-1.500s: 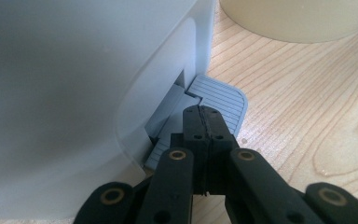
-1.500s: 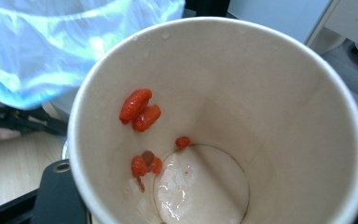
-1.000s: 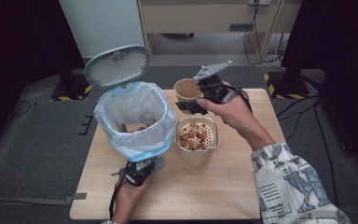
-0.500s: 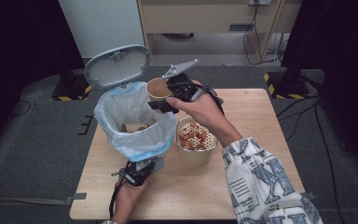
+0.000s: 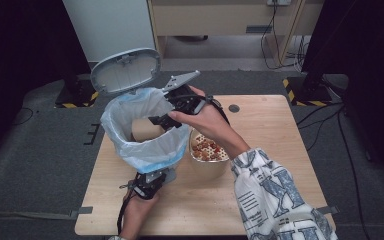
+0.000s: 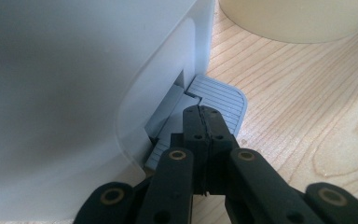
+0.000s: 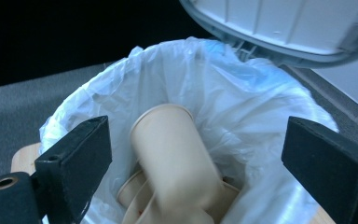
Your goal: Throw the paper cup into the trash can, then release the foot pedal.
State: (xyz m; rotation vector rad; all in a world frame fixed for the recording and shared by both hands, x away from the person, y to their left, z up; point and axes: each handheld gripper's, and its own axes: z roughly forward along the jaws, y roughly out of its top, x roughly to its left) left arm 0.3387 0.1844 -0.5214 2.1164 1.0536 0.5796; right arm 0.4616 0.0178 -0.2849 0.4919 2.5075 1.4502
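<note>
- In the high view the left tongs (image 5: pixel 152 181) are half hidden under the overhang of the bag-lined bin (image 5: pixel 145 131), near the table's near edge; their tips cannot be made out there.
- In the left gripper view the left tongs (image 6: pixel 204 122) are seen fully closed with nothing between the jaws, the tips pressed down on the grey foot pedal (image 6: pixel 219 95) at the bin's base.
- The bin's lid (image 5: pixel 126 70) is stood open, tilted back toward the table's far-left corner.
- The right tongs (image 5: pixel 166 119) are held over the bin's mouth; their jaws have just been opening and are spread wide, with nothing gripped.
- In the right gripper view a paper cup (image 7: pixel 177 154) is seen blurred between and beyond the jaws, inside the white bag (image 7: pixel 242 107), mouth up and tilted, over other cups whose outlines are hard to tell apart; its lower end is cut off by the frame.
- A tub of snacks (image 5: pixel 207 155) stands just beside the bin, partly covered by the right forearm.
- Open table (image 5: pixel 270 125) is left along the right edge and the far-right corner.
</note>
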